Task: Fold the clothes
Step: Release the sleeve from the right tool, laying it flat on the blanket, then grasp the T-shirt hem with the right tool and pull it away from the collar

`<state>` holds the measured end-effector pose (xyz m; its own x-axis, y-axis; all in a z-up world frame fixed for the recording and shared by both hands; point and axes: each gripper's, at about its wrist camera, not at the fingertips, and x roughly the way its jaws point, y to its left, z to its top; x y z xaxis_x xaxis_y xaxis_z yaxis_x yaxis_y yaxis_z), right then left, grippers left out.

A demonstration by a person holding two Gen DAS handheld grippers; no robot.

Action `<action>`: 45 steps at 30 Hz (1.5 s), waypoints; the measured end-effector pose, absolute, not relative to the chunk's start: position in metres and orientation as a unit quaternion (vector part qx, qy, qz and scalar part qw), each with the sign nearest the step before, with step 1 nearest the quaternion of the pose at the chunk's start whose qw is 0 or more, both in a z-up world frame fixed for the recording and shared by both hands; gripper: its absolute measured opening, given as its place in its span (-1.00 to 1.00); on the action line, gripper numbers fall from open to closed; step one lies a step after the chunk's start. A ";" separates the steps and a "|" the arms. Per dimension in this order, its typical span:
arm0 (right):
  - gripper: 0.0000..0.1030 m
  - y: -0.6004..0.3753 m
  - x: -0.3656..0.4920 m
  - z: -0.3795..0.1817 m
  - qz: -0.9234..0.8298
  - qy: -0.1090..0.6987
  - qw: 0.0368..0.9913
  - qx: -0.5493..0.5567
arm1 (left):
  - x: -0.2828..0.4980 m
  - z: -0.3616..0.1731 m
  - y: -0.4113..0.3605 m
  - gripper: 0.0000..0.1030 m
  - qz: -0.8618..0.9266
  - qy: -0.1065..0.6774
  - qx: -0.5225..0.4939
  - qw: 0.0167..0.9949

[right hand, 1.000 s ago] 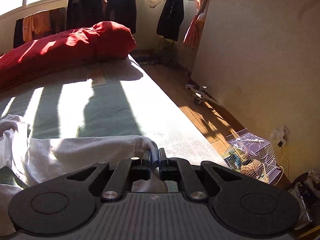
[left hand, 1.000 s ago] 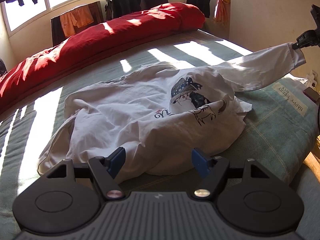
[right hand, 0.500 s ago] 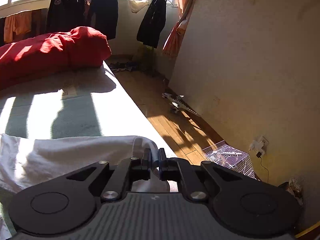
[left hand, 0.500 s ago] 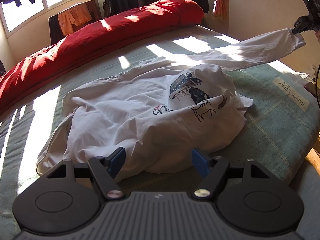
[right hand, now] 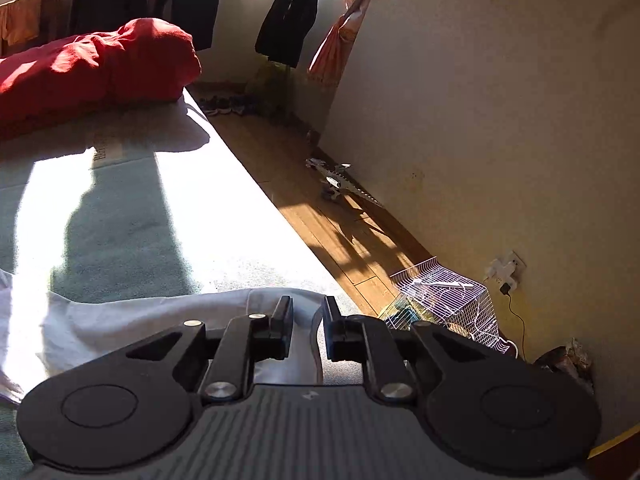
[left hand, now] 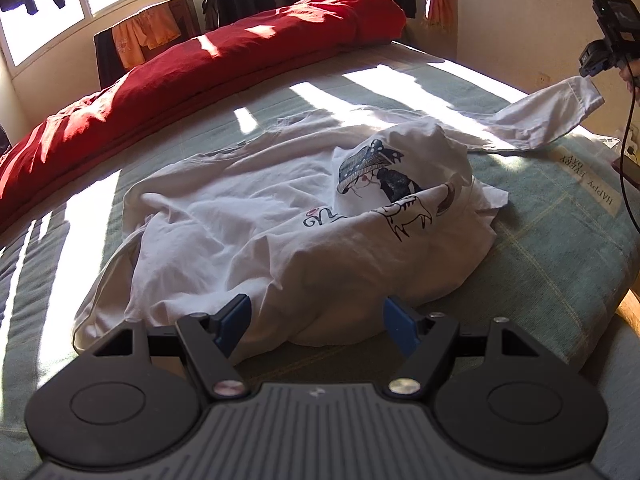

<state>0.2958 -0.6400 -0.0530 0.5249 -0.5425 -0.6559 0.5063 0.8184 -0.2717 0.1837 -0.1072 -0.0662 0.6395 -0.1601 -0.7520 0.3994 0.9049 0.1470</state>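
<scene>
Through the left wrist camera we see a white long-sleeved shirt (left hand: 280, 240) with a dark printed figure lying rumpled in the middle of a green bedspread (left hand: 560, 256). Our left gripper (left hand: 316, 318) hangs just above the shirt's near hem with its blue-padded fingers (left hand: 234, 316) spread wide and nothing between them; whether the tips brush the cloth we cannot tell. One sleeve (left hand: 548, 116) stretches away to the right edge of the bed, its cuff lifted off the bedspread just below our right gripper (left hand: 590, 72), which shows only as dark hardware at the picture's edge. A long red duvet (left hand: 200, 76) lies rolled along the far side of the bed under the window, and dark clothes hang behind it.

Through the right wrist camera, our right gripper (right hand: 307, 322) has the sleeve's (right hand: 160, 320) cuff between its black fingers (right hand: 282, 320). The jaws are opening: a narrow gap shows, and the pads no longer press on the cloth, which sags between them and trails left across the sunlit bedspread (right hand: 120, 220). Beyond the bed edge lie a wooden floor (right hand: 320, 220) and a white wire cage (right hand: 448, 304) against the wall.
</scene>
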 end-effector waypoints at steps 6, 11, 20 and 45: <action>-0.55 -0.623 0.292 -0.051 -0.253 0.394 0.884 0.005 | 0.182 -0.067 -0.107 0.44 -0.163 0.392 0.152 0.893; -0.37 -0.580 0.286 -0.047 -0.110 0.409 0.904 0.060 | 0.175 -0.067 -0.105 0.44 -0.178 0.380 0.157 0.894; -0.22 -0.474 0.280 -0.092 0.124 0.468 0.870 0.099 | 0.155 -0.074 -0.107 0.63 -0.211 0.355 0.194 0.890; -0.82 -0.429 0.259 -0.134 0.177 0.492 0.840 0.143 | 0.151 -0.088 -0.104 0.65 -0.216 0.374 0.161 0.887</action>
